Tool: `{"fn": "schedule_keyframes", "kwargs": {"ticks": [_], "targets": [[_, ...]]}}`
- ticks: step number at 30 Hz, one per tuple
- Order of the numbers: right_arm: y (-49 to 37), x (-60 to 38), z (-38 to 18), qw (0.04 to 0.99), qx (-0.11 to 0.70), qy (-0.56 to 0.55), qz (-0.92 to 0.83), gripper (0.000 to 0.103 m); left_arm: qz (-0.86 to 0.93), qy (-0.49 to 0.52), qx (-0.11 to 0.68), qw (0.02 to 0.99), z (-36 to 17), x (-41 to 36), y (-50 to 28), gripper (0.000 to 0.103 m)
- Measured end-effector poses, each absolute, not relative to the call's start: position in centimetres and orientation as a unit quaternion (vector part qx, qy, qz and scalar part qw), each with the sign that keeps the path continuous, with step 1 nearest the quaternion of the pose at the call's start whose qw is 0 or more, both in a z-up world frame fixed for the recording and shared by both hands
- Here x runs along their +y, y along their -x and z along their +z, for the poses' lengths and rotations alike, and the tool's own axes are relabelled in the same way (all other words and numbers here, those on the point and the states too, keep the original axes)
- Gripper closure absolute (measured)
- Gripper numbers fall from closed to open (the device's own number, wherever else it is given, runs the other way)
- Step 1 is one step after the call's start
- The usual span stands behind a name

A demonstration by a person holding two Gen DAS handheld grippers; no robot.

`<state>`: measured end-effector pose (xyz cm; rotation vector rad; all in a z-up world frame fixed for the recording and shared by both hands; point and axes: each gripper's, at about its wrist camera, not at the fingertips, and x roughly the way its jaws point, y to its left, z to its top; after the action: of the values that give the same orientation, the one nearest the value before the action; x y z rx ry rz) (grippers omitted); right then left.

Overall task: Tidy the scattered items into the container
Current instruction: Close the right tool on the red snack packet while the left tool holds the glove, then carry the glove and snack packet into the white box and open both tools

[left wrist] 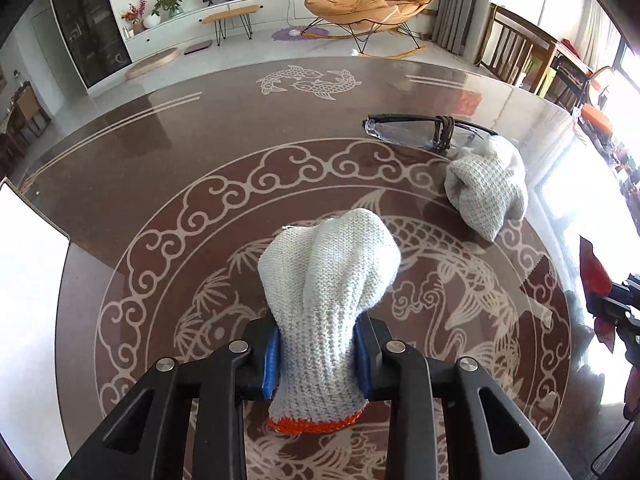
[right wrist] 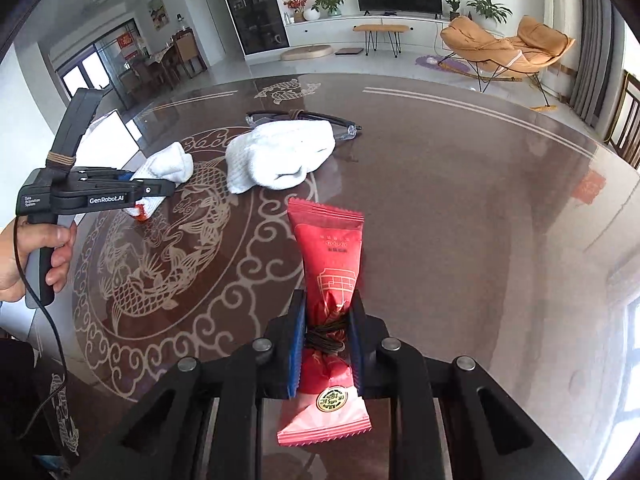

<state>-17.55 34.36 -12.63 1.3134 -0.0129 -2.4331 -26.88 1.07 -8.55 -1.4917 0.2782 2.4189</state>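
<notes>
My left gripper (left wrist: 319, 354) is shut on a white knit glove with an orange cuff (left wrist: 326, 276), held above the table; it also shows in the right wrist view (right wrist: 160, 174). My right gripper (right wrist: 326, 334) is shut on a red snack packet (right wrist: 326, 256) tied with a dark band. A second white glove (left wrist: 486, 190) lies on the table, also in the right wrist view (right wrist: 280, 156). Clear safety glasses (left wrist: 416, 130) lie just behind it. A white container (left wrist: 28, 272) sits at the left edge of the left wrist view.
The brown glass table (right wrist: 460, 208) has a fish and cloud pattern. The left gripper's body and the hand holding it (right wrist: 60, 196) are at the left of the right wrist view. Wooden chairs (left wrist: 520, 48) stand beyond the table's far right.
</notes>
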Motion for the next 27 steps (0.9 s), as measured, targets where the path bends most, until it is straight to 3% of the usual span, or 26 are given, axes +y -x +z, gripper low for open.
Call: {"fn": "schedule_keyframes", "kwargs": {"ticks": [7,15,21,27], "targets": [[11.5,32.5,-11.5,0.206,-0.041,-0.459,-0.863,0.083,0.82,0.528,0.12,0.187,-8.3,-0.7,22.2,0.074],[11.5,26.6,-11.1,0.237,-0.044,-0.476,-0.846,0.083,0.805,0.536,0.106,0.23,-6.7,-2.7,16.9,0.074],[11.9,20.1,-9.0,0.274,-0.015,-0.472,-0.838,0.083,0.844,0.488,0.028,0.22,-1.0,-8.3,16.6,0.074],[14.2,10.2,-2.1,0.34,0.025,-0.433,-0.835,0.083,0.888,0.439,-0.031,0.134,6.0,-20.7,16.8,0.074]]}}
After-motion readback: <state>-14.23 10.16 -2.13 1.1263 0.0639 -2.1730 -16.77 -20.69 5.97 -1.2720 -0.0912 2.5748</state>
